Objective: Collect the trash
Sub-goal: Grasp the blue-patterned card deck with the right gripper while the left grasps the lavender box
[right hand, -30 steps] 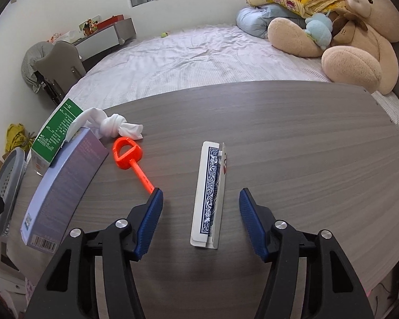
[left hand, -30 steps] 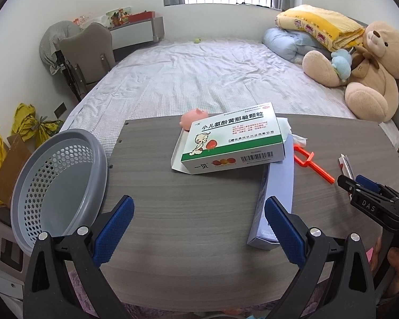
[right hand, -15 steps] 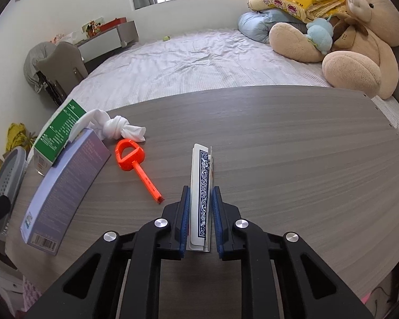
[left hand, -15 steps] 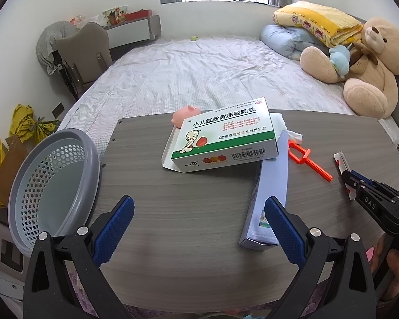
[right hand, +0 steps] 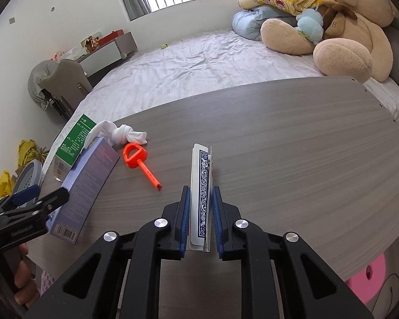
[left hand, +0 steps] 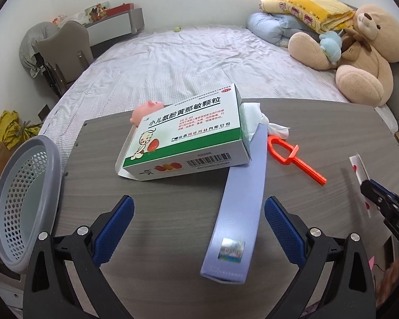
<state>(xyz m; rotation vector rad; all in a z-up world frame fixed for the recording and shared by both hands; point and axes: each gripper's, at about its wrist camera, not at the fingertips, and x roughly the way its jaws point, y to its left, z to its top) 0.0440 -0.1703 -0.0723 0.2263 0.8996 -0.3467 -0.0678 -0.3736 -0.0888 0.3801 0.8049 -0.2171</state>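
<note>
**A:** Your right gripper (right hand: pixel 201 220) is clamped on the card box (right hand: pixel 201 186), both blue pads pressed to its sides. The box stands on its narrow edge between them, and I can't tell whether its lower edge touches the table (right hand: pixel 292 143) or has cleared it.

**B:** And your left gripper (left hand: pixel 198 224)?

**A:** Spread wide and holding nothing. It hangs over the near edge of the table, with the long purple box (left hand: pixel 239 212) lying between its fingers, not touching either one.

**B:** So which step are you in?

**A:** I'd judge it the pickup of the first piece: you have the grip, the carry is not yet done. The grey basket (left hand: pixel 21 202) sits off the table's left edge, well apart from your right gripper, and it looks empty as far as I can see in.

**B:** What does the next move call for?

**A:** Lift straight up, then travel left across the table. Go high enough to pass over the orange plastic tool (right hand: pixel 141 163), the purple box and the green-and-white medicine box (left hand: pixel 183 135) leaning on it. Your left gripper is in that path too, so move it aside or put it to work on the purple box.

**B:** Anything else left out there?

**A:** A knotted white cloth (right hand: pixel 122 134) behind the boxes, and a small pink pig (left hand: pixel 146 107) at the far edge.
</note>
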